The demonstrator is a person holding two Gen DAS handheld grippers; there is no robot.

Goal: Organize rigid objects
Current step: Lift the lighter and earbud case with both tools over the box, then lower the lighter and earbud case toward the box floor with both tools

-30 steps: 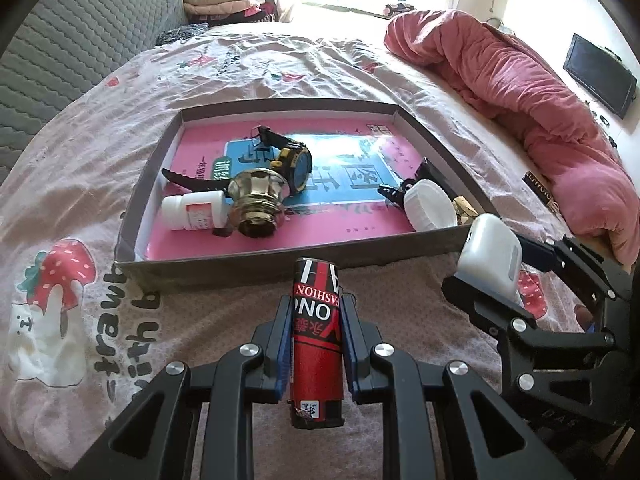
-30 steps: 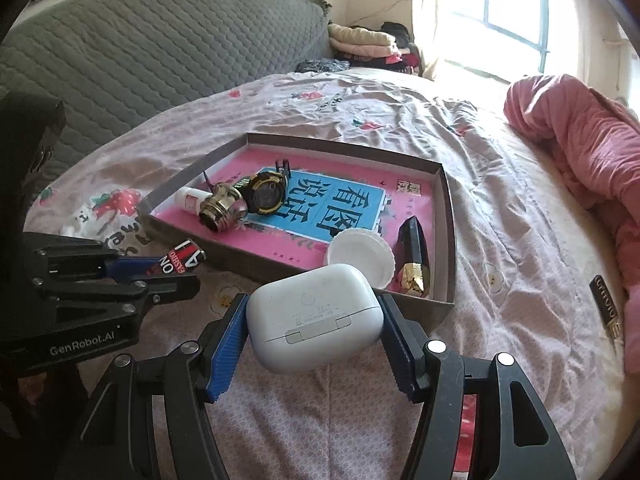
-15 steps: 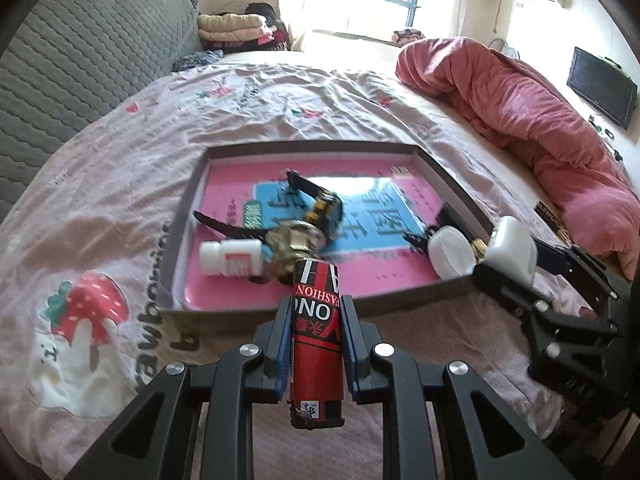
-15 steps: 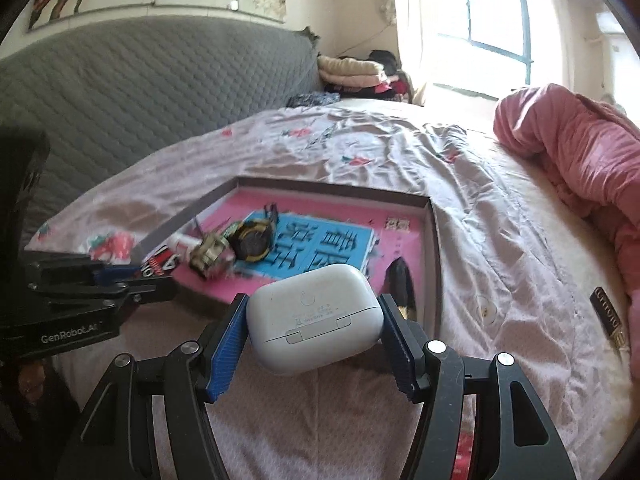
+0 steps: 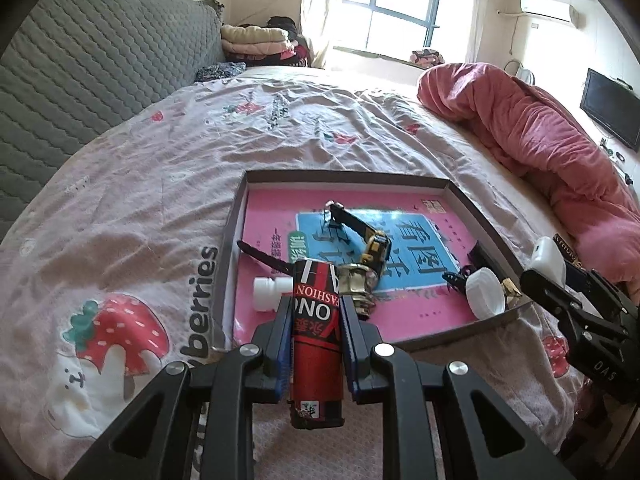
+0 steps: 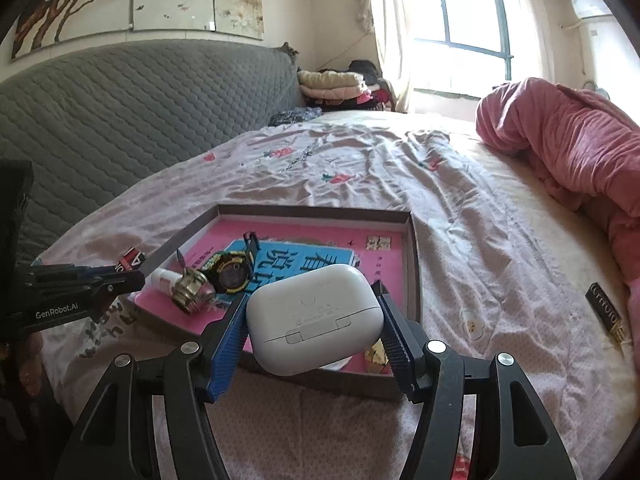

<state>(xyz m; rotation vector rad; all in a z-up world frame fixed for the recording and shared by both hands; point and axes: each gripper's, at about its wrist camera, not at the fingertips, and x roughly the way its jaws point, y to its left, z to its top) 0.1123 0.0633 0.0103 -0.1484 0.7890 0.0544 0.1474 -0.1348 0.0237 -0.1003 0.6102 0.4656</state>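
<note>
My left gripper [image 5: 316,312] is shut on a red and black cylinder can [image 5: 316,344], held above the bed at the near left corner of the shallow box tray [image 5: 232,216]. My right gripper [image 6: 314,312] is shut on a white earbud case [image 6: 314,318], held over the tray's near edge [image 6: 320,376]. In the tray lie a black and yellow watch [image 5: 374,246], a brass fitting [image 5: 358,284], a small white bottle [image 5: 268,294] and a white round lid [image 5: 486,298]. The right gripper also shows in the left wrist view [image 5: 548,276], and the left gripper shows in the right wrist view [image 6: 108,278].
The tray sits on a bed with a strawberry-print sheet [image 5: 120,240]. A pink quilt [image 5: 540,140] is bunched at the right. A small dark stick [image 6: 604,310] lies on the sheet right of the tray. A grey padded headboard [image 6: 120,120] runs along the left.
Both grippers have risen and tilted up, so the tray looks farther and lower. The left gripper has shifted toward the tray's left corner. Both still hold their objects.
</note>
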